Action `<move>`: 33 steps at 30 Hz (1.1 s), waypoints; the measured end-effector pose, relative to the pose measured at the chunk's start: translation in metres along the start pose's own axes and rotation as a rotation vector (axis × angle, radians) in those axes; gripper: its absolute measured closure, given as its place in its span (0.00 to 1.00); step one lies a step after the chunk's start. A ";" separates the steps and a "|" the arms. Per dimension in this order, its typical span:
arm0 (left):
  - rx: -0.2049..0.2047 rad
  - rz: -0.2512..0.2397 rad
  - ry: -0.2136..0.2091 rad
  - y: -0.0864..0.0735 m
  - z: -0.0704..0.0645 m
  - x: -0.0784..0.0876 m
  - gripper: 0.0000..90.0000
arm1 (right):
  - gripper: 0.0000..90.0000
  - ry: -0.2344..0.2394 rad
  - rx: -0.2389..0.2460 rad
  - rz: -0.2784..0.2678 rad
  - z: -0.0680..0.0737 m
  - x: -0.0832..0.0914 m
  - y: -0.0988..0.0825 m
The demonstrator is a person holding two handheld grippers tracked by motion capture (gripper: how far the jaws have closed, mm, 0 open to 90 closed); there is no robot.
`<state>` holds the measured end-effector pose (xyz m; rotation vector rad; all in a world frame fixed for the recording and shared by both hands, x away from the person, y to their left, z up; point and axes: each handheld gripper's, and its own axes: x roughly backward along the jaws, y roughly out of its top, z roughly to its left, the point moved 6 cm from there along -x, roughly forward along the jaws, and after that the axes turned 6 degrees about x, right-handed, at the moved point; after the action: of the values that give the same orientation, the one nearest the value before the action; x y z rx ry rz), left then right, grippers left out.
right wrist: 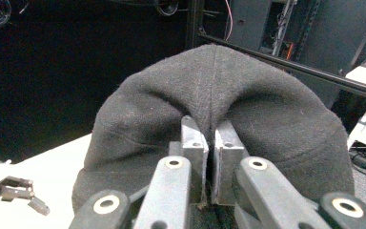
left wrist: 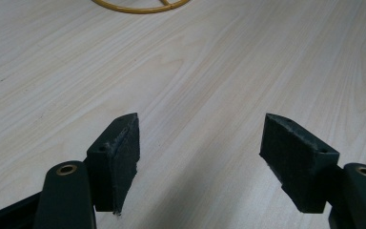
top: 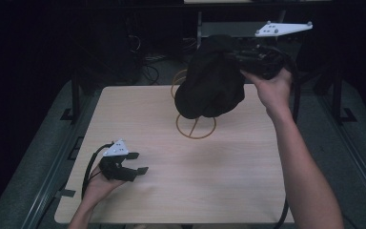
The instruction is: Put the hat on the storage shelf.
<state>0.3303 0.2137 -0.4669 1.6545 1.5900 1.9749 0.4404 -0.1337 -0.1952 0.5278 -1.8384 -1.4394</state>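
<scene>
The right gripper (right wrist: 211,167) pinches a fold of the black hat (top: 211,78), holding it in the air above the yellow wire stand (top: 196,126) at the table's (top: 181,191) far side. The left gripper (top: 140,163) rests spread and empty near the front. With only 1 thin fold clamped, the hat could slip free or snag the stand.

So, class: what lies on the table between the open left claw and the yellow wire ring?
Nothing: bare table separates the left claw from the yellow wire ring, as the left gripper view shows.
</scene>
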 end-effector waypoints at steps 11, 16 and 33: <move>0.013 -0.006 -0.003 -0.001 0.003 0.000 0.32 | 0.95 0.032 -0.001 0.093 -0.006 -0.050 0.002; 0.020 -0.014 -0.006 -0.001 0.003 0.000 0.32 | 0.95 0.043 -0.007 0.120 -0.009 -0.069 0.003; 0.040 -0.036 -0.016 0.000 0.006 0.003 0.31 | 0.95 0.057 -0.056 0.142 -0.015 -0.107 -0.003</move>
<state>0.3338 0.2190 -0.4661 1.6398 1.6522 1.9204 0.5208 -0.0694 -0.2272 0.3977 -1.7492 -1.3628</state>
